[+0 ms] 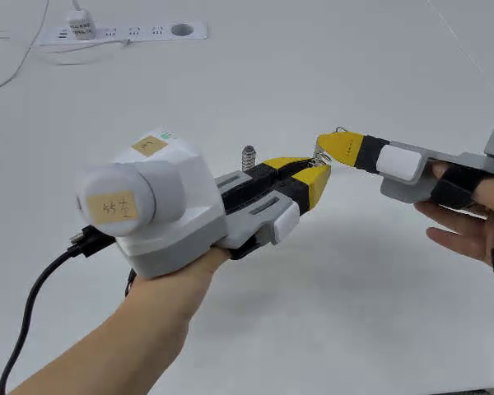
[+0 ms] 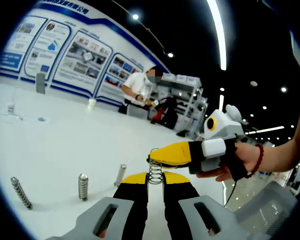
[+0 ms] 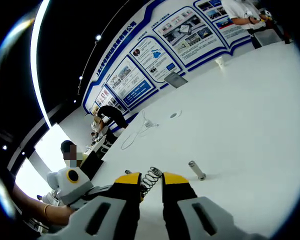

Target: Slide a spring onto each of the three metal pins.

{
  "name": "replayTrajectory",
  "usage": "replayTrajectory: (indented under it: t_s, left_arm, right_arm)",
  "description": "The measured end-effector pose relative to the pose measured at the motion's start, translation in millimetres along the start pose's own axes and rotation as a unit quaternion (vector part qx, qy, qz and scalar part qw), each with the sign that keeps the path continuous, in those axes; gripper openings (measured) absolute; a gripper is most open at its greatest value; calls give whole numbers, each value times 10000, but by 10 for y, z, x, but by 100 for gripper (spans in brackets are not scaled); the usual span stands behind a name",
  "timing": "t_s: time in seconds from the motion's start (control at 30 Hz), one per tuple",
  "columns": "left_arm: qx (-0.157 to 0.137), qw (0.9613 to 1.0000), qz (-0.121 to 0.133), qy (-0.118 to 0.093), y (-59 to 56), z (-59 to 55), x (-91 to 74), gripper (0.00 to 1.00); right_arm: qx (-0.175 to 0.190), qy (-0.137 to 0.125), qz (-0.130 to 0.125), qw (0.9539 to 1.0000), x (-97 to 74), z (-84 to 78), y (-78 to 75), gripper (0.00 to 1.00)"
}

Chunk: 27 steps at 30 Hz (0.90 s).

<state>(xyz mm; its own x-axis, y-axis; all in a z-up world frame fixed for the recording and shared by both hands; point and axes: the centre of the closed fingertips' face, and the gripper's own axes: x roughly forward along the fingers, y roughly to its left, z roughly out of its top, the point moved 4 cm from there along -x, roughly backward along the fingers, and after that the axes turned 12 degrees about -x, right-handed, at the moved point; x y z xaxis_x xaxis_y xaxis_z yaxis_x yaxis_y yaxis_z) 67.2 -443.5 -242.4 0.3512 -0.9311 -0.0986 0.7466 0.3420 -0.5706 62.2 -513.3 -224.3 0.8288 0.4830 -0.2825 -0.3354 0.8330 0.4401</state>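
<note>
Pins stand in a row on the white bench (image 2: 65, 150). L to R in the left gripper view: far-left pin (image 2: 20, 192), already loaded; middle pin (image 2: 83, 186), likewise loaded; then bare pin (image 2: 120, 175), upright, nothing on it.

Just R of the bare pin, lifted off the bench, is the loose spring (image 2: 156, 167). Its lower end sits btwn the yellow tips of the left gripper (image 2: 156, 179), jaws drawn in on it. Its upper end meets the tip of the right gripper (image 2: 155, 157), which comes in from the R w/ jaws looking clamped.

Right gripper view agrees: the spring's end is lodged in the narrow gap btwn that gripper's own jaws, w/ the bare pin on the bench just R of them. Both grippers seem to hold the one spring, an end each. Its long axis runs from one pair of jaws to the other, roughly along the bench, not upright like the pin.

Judgement: two of three pins look done. Next move needs one gripper to let go, the spring turned upright, and its open end set over the bare pin's top. Left gripper looks nearer the pins.
</note>
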Motion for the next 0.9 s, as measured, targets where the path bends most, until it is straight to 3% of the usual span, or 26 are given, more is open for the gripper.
replayTrajectory:
  t_s: [0.43, 0.8, 0.9]
  left_arm:
    - [221, 9996, 100, 131, 15, -15, -29, 11]
    - [374, 9989, 208, 177, 28, -28, -45, 12]
    - [433, 9986, 256, 190, 36, -22, -49, 18]
  right_arm:
    - [-43, 40, 242, 9997, 30, 15, 96, 12]
    - [-427, 91, 303, 9986, 47, 5, 156, 11]
    - [-524, 86, 296, 9981, 48, 8, 165, 11]
